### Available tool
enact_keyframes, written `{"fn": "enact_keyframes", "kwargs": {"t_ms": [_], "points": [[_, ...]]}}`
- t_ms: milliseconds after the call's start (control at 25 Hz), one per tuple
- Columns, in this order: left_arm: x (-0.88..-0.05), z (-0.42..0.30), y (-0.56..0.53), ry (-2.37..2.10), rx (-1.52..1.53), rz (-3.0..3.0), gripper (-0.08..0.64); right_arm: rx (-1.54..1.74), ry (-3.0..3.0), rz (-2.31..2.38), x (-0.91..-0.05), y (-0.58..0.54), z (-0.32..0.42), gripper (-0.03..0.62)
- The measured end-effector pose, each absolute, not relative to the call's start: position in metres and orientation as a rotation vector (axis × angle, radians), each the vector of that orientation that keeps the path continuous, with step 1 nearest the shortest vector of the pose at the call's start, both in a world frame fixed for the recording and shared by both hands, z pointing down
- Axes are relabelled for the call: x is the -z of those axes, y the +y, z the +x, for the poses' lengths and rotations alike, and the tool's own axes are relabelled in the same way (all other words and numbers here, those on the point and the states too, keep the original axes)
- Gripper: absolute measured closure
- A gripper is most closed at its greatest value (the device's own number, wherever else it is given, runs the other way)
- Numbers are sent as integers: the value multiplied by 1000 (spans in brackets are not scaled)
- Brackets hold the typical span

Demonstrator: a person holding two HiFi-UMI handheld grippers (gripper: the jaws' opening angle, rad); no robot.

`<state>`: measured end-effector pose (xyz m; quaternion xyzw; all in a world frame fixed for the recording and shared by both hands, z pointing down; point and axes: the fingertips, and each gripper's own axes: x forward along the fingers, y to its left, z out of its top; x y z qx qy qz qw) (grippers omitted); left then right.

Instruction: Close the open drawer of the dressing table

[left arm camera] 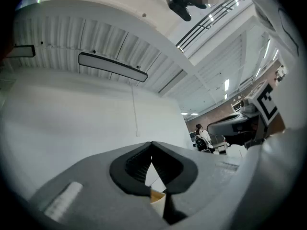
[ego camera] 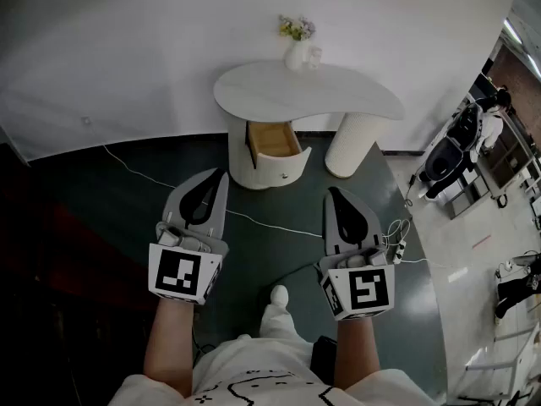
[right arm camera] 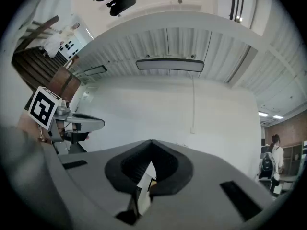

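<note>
The left gripper (ego camera: 221,173) and the right gripper (ego camera: 332,192) have jaws together, empty. The open drawer (ego camera: 275,139) of the dressing table (ego camera: 355,96) stands well ahead of both.

A staged set inside a work hall: dressing table (ego camera: 308,91) before a white backdrop (ego camera: 127,49), floor cables (ego camera: 254,221), equipment (ego camera: 445,161) beside

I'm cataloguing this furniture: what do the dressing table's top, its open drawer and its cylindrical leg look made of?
Tabletop: a smooth, pale, unpatterned slab, perhaps stone or lacquered board. Drawer: tan and matte inside, likely bare wood, with a white front. Leg: white and seemingly finely ribbed; the material is unclear.
</note>
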<state>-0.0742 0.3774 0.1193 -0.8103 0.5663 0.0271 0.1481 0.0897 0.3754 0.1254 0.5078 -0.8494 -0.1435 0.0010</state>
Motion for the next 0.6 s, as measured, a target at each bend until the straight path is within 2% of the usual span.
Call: {"fn": "enact_keyframes", "kwargs": {"t_ms": [600], "points": [[-141, -40, 262, 1665, 13, -2359, 543, 341, -2699, 1556, -150, 254, 126, 597]]}}
